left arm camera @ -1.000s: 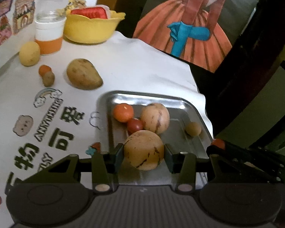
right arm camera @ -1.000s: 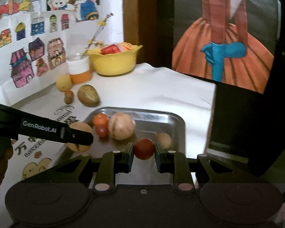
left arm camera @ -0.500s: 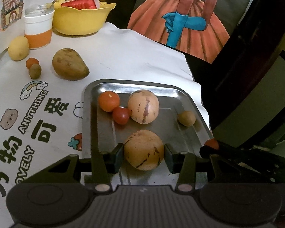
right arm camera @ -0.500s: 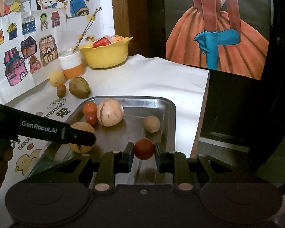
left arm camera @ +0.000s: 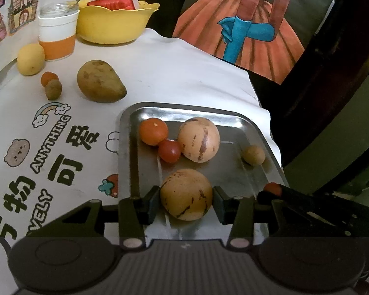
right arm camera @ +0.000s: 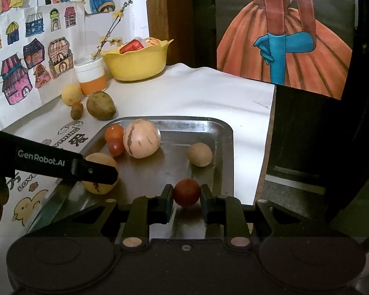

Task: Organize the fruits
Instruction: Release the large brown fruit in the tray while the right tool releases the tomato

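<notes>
2 fruits in hand, 1 per side. My left tongs (left arm camera: 186,202) bracket the big speckled tan fruit (left arm camera: 186,194) at the near end of the steel tray (left arm camera: 125,132); the left pad touches its skin, the right pad shows a thin gap, so I judge the grip slack or just releasing, though the fisheye leaves this unclear. My right tongs (right arm camera: 186,200) sit almost closed around a small dark-red tomato (right arm camera: 187,192), also low over the tray's near edge.

Risks from here:
- Round fruit on smooth metal. If I open either side carelessly, it may roll, the tomato toward the near rim and off the tabletop (left arm camera: 184,73).
- The 2 tools are close; the left one crosses the right view. A sideways swing could knock them together.
- The tan fruit could bump the red tomato (left arm camera: 169,150), the orange tomato (left arm camera: 153,130) and the striped fruit (left arm camera: 199,139) behind it.

Around: a small beige fruit (right arm camera: 199,154) alone at the tray's right side. Off the tray, not yet gathered: a brown mango-like fruit (left arm camera: 99,81), a yellow fruit (left arm camera: 30,59), 2 small ones (left arm camera: 52,86). Behind them a jar (left arm camera: 57,35) and yellow bowl (left arm camera: 113,25), crowding that reach.
</notes>
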The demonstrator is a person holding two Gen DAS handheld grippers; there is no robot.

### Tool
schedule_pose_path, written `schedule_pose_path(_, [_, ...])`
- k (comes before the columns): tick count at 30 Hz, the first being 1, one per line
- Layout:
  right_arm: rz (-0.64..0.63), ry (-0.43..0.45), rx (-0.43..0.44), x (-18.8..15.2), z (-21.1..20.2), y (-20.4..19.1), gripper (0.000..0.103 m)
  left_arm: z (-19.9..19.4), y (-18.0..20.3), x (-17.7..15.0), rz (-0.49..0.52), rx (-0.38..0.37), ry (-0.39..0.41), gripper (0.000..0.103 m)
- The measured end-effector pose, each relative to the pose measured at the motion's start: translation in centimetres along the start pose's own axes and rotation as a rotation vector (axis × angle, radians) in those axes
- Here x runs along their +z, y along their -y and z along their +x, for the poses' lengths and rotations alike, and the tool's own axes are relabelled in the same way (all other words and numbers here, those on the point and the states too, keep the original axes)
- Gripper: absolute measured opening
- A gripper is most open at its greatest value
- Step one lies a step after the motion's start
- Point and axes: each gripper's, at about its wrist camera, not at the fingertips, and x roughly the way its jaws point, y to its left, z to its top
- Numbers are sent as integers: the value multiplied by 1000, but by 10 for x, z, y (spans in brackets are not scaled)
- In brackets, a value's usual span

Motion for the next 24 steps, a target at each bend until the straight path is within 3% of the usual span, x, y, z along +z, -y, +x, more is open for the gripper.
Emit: schedule_pose_path(24, [-26,-11,-40,4,12,-5,27,6,-3,2,-17,-10,11,51])
